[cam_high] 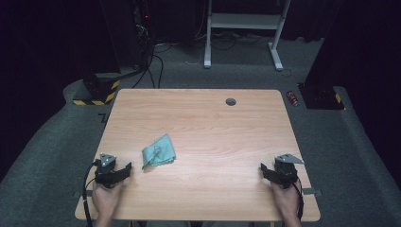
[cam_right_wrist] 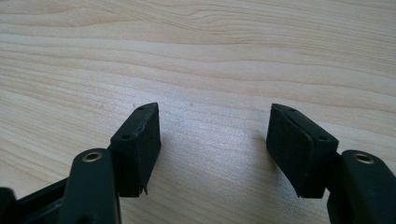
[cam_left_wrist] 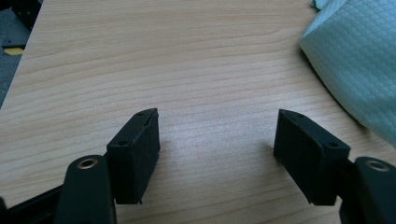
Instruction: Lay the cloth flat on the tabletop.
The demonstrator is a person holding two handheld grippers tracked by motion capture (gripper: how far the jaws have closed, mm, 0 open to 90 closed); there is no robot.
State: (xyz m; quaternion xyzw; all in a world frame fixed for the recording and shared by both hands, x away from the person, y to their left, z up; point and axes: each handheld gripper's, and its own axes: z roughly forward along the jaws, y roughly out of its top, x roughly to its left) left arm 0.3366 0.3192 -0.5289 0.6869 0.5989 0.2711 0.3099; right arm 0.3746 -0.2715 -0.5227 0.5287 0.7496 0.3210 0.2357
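Both tongs I'm holding gape wide and empty near the worktop's (cam_high: 208,118) front edge, left tongs (cam_high: 126,171) just beside the crumpled green cloth (cam_high: 159,151), right tongs (cam_high: 263,170) well apart from it.

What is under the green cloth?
The green cloth lies crumpled on the wooden table, so bare wood shows all around it. Whether anything small hides beneath cannot be seen; the cloth covers that spot.

Right tool (cam_right_wrist: 215,140) jaws spread wide over bare table (cam_right_wrist: 210,56).
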